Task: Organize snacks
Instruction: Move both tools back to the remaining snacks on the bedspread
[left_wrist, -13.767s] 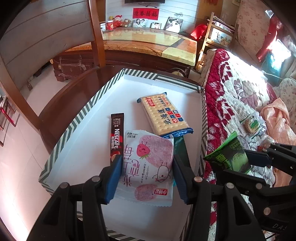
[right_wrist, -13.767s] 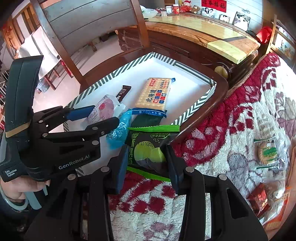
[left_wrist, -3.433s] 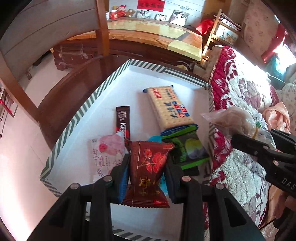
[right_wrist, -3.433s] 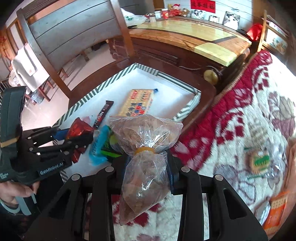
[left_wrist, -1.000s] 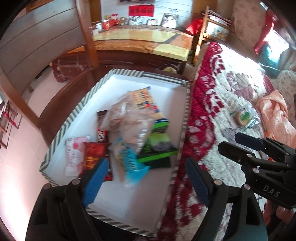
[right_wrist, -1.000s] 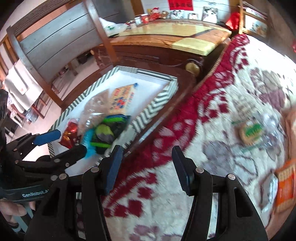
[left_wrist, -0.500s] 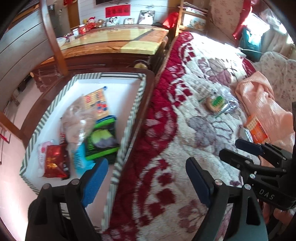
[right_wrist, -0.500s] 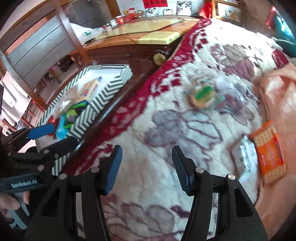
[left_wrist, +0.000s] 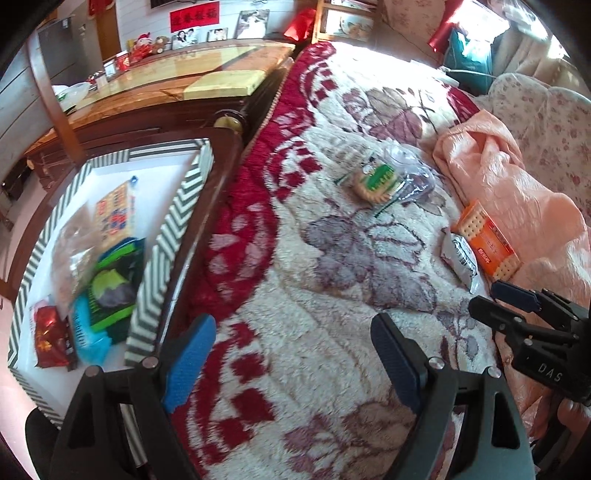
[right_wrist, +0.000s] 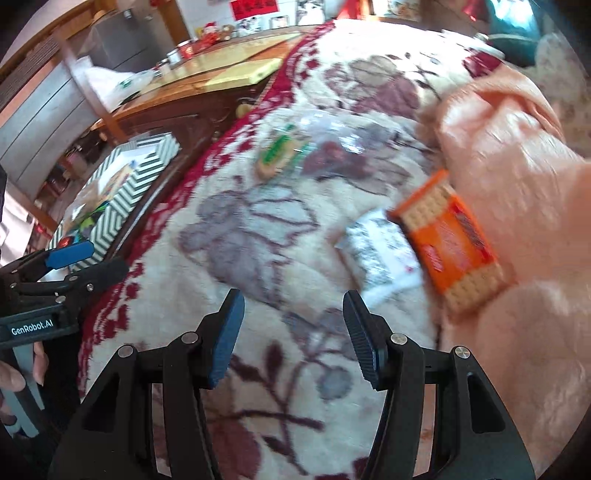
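Observation:
A striped box (left_wrist: 162, 251) at the left holds several snack packets: a red one (left_wrist: 50, 338), a green one (left_wrist: 110, 291), a clear bag (left_wrist: 72, 254) and a cracker pack (left_wrist: 114, 212). On the red and cream blanket (left_wrist: 295, 295) lie an orange cracker pack (left_wrist: 487, 243), a white-grey packet (left_wrist: 460, 258) and a round cookie pack (left_wrist: 375, 182). My left gripper (left_wrist: 291, 354) is open and empty above the blanket. My right gripper (right_wrist: 291, 332) is open and empty, just short of the white-grey packet (right_wrist: 380, 251) and orange pack (right_wrist: 450, 243). The cookie pack (right_wrist: 277, 155) lies farther off.
A peach cloth (left_wrist: 509, 177) is bunched on the right of the blanket. The box sits on a dark wooden chair seat (left_wrist: 218, 155). A wooden table (left_wrist: 177, 74) with small items stands behind. A clear plastic bag (left_wrist: 410, 173) lies beside the cookie pack.
Both grippers have swung right, away from the box and over the blanket. The right gripper has come closer to the orange pack and white-grey packet. Both stay open and empty.

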